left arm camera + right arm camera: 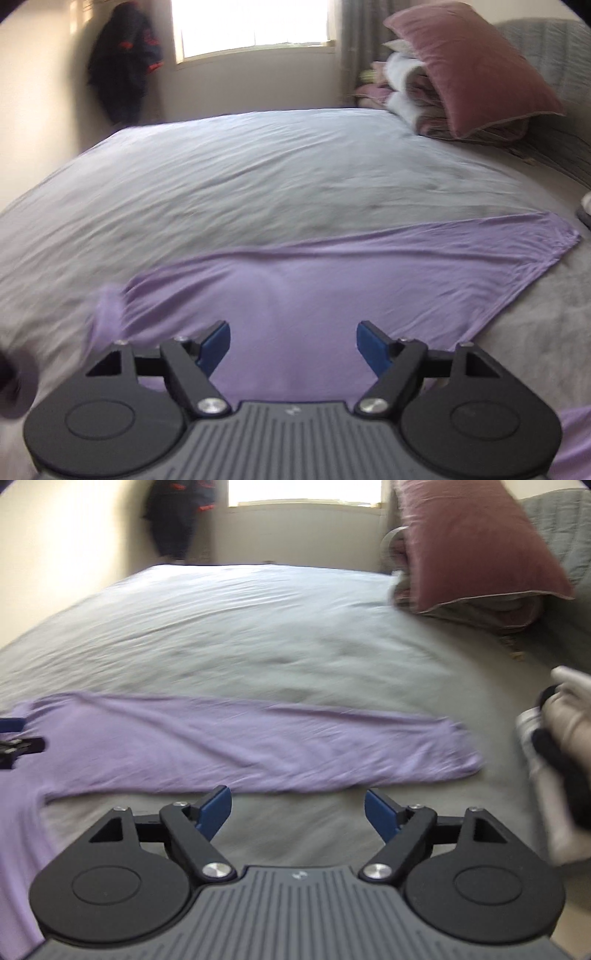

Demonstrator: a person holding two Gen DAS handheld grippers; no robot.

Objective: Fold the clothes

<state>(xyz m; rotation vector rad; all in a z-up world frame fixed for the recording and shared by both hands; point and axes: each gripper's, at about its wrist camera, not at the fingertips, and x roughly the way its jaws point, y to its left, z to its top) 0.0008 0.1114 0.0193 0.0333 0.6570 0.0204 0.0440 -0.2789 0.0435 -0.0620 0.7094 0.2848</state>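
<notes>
Lilac garment (332, 280) lies flat under the spread, empty left gripper (293, 347), just ahead of the spread right gripper (298, 812).

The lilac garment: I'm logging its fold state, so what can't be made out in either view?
- Lilac garment: near edge hidden behind the left gripper in the left wrist view; cut off by the left frame edge in the right wrist view.
- Bundle at right: blurred, cut off; its kind is unclear.
- Right gripper: open over bare bedding.
</notes>
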